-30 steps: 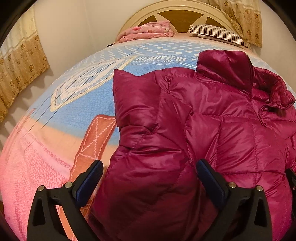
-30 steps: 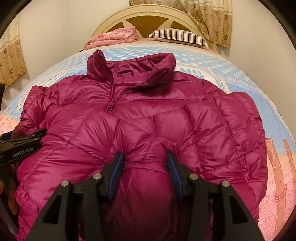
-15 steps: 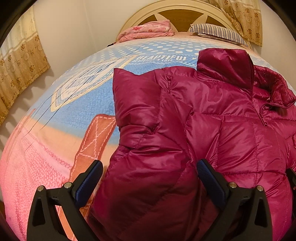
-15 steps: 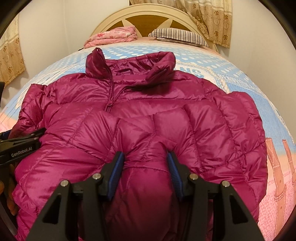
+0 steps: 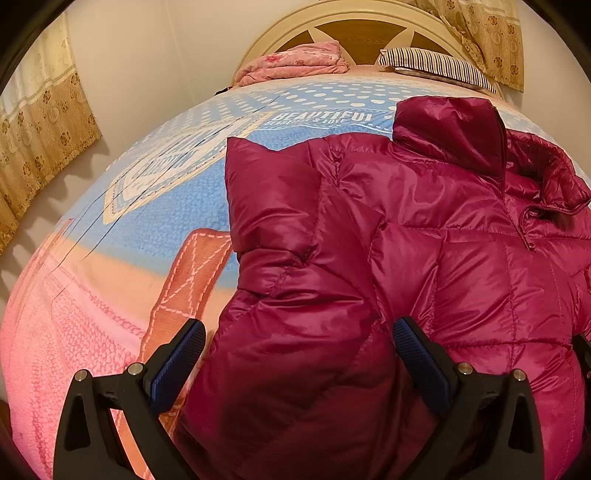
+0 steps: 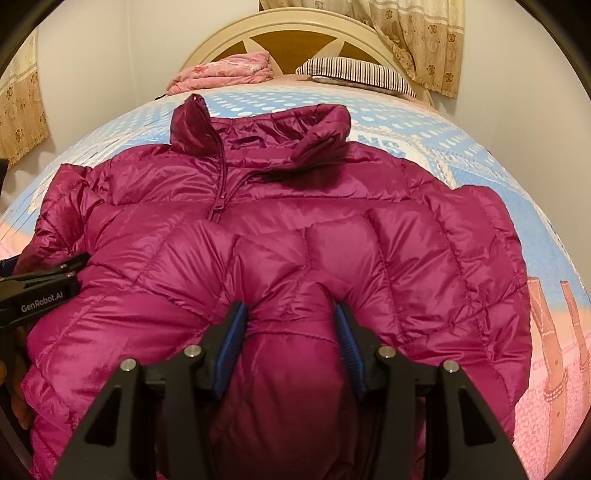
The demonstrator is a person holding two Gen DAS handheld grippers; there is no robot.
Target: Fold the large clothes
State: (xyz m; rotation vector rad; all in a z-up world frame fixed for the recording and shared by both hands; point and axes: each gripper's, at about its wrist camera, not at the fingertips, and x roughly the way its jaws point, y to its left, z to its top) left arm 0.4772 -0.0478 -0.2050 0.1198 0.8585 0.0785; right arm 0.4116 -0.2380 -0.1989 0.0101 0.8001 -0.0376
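A magenta puffer jacket (image 5: 443, 277) lies front up on the bed, zipped, with its collar (image 6: 258, 129) toward the headboard. My left gripper (image 5: 299, 347) stands wide open over the jacket's left sleeve and side. The fabric fills most of the gap, but bedspread shows between it and the left pad. My right gripper (image 6: 290, 325) is shut on a bunched fold of the jacket (image 6: 369, 240) low on its front, and the cloth bulges around both blue pads. One black finger (image 6: 74, 266) of the left gripper shows at the left edge of the right wrist view.
The bedspread (image 5: 147, 221) is blue and pink with free room left of the jacket. A folded pink blanket (image 5: 295, 62) and a striped pillow (image 5: 436, 64) lie by the cream headboard (image 5: 354, 22). Curtains (image 5: 37, 122) and white walls flank the bed.
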